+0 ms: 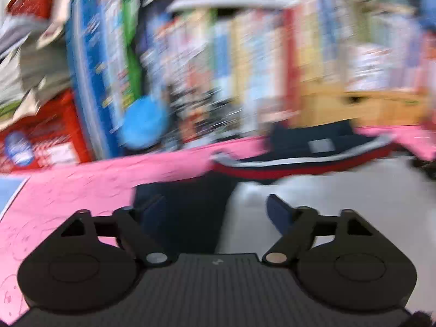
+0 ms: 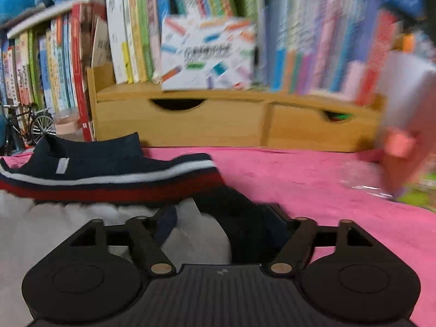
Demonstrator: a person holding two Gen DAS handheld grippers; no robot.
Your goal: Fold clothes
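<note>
The wooden drawer organiser [image 2: 234,120] holds books [image 2: 136,27] on top. Before it, the striped polo shirt [image 2: 109,171] lies on the pink cloth [image 2: 327,190]. The left gripper [image 1: 215,212] and right gripper [image 2: 223,223] both have jaws apart.

home study: crammed bookshelf [image 2: 130,35], wooden drawers [image 2: 234,120], pink cloth [image 2: 313,179].

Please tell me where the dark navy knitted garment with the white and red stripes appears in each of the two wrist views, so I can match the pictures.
Left wrist view: the dark navy knitted garment with white and red stripes lies right of centre, on the pink cloth, blurred.
Right wrist view: it lies left of centre, above the white fabric.
Shared landmark: the light wooden drawer organiser behind it, at upper right in the left view.
</note>
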